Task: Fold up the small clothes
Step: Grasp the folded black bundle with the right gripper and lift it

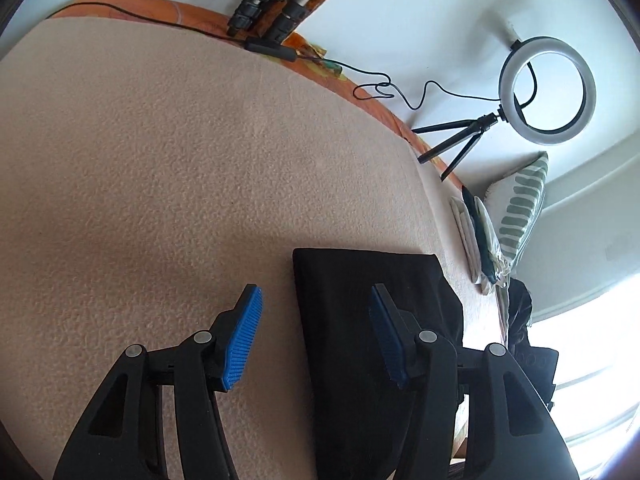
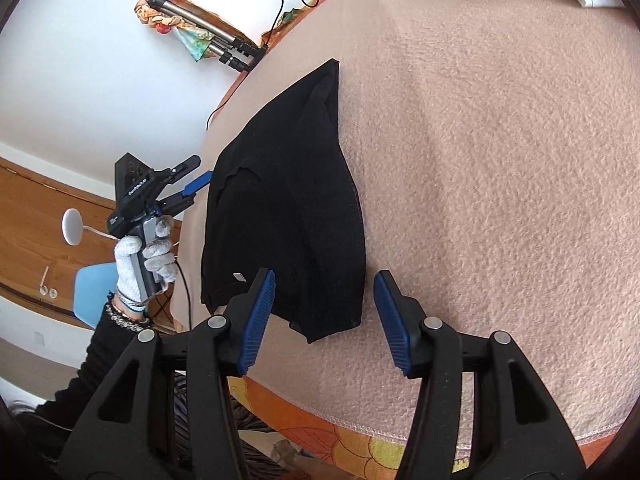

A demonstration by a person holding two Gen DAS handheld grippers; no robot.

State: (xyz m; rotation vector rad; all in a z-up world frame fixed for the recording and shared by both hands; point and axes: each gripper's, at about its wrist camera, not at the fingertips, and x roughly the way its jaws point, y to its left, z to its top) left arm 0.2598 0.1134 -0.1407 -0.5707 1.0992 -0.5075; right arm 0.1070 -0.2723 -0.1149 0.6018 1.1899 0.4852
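Observation:
A folded black garment (image 1: 360, 320) lies flat on a beige fleece blanket (image 1: 160, 160). My left gripper (image 1: 316, 300) is open and empty, hovering over the garment's left edge, one blue pad (image 1: 244, 336) above the blanket and the other above the cloth. In the right wrist view the same garment (image 2: 288, 216) lies folded into a long shape on the blanket (image 2: 500, 160). My right gripper (image 2: 324, 284) is open and empty just above the garment's near end. The left gripper (image 2: 188, 188) shows there too, held in a gloved hand beside the garment's far side.
A ring light on a small tripod (image 1: 544, 88) stands at the right, with its cable trailing to a large tripod's legs (image 1: 272, 12). Folded pale clothes (image 1: 476, 240) and a striped cushion (image 1: 524, 208) sit at the blanket's right edge. An orange patterned cover (image 2: 360, 444) shows under the blanket's near edge.

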